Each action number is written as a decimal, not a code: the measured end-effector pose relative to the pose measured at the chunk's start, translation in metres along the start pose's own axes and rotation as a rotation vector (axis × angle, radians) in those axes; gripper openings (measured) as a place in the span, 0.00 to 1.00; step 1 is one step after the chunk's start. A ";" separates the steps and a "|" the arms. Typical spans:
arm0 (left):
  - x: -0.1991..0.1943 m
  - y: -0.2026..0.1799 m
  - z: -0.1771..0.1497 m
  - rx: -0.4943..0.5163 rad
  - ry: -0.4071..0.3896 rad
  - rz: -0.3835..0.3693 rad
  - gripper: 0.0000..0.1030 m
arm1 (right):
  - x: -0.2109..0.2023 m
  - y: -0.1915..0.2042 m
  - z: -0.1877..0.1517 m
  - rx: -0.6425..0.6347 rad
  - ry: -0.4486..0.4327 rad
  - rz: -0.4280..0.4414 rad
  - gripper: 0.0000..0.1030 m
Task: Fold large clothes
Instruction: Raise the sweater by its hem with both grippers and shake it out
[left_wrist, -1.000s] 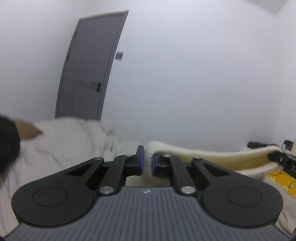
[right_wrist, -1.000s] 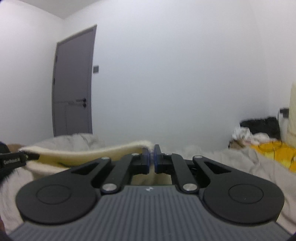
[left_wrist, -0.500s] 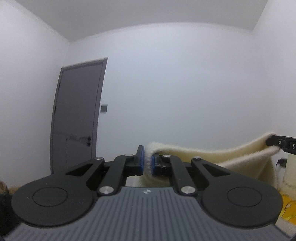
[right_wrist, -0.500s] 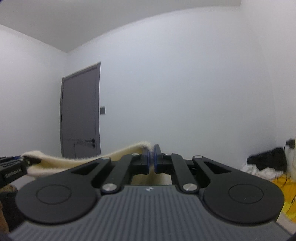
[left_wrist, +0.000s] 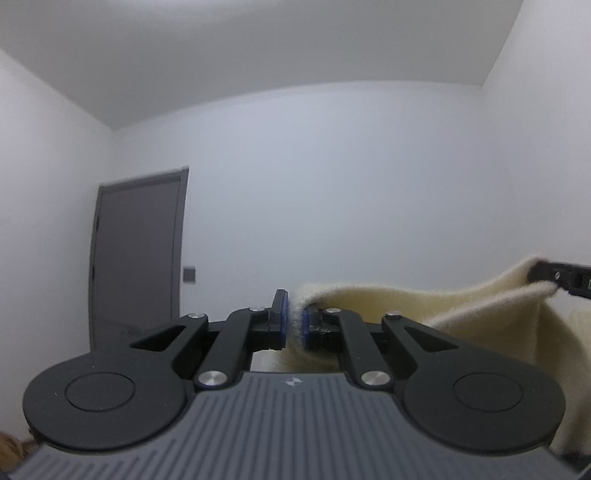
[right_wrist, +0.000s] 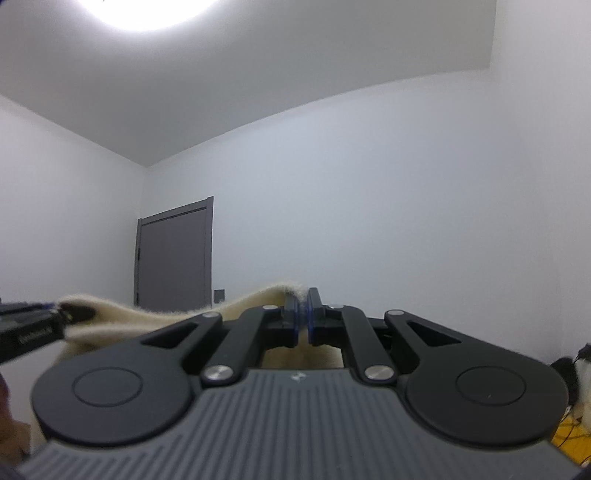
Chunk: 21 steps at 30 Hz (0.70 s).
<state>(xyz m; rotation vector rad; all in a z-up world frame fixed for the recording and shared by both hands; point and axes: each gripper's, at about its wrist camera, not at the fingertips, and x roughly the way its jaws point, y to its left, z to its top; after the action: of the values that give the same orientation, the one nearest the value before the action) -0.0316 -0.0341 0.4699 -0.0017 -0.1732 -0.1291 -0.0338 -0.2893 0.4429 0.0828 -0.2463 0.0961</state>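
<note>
A cream fleece garment (left_wrist: 424, 302) hangs stretched between my two grippers, held high in the air. My left gripper (left_wrist: 293, 319) is shut on one edge of it, the cloth pinched between the blue pads. My right gripper (right_wrist: 303, 314) is shut on the other edge, and the cream garment (right_wrist: 155, 317) runs off to the left there. The right gripper's tip shows at the far right of the left wrist view (left_wrist: 565, 275). The left gripper's tip shows at the far left of the right wrist view (right_wrist: 33, 325). The garment's lower part is hidden below the gripper bodies.
A grey door (left_wrist: 136, 258) stands in the white wall ahead, with a wall switch (left_wrist: 189, 274) beside it. A ceiling light (right_wrist: 147, 11) glares at the top of the right wrist view. Dark and yellow items (right_wrist: 569, 428) lie low at the right.
Both grippers have risen and tilted upward with the garment. The bed and pile seen a second ago have dropped out of view; wall and ceiling now fill both views.
</note>
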 end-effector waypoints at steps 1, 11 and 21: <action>0.009 0.001 -0.009 -0.018 0.022 -0.003 0.09 | 0.011 -0.003 -0.003 0.005 0.031 0.004 0.07; 0.173 0.033 -0.145 -0.170 0.317 -0.019 0.09 | 0.159 -0.035 -0.141 0.066 0.328 -0.042 0.07; 0.411 0.055 -0.391 -0.246 0.568 0.010 0.09 | 0.349 -0.079 -0.353 0.115 0.525 -0.133 0.07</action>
<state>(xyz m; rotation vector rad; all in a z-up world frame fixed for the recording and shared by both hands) 0.4438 -0.0370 0.1563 -0.2094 0.4107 -0.1357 0.3958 -0.3047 0.1822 0.1843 0.2900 -0.0023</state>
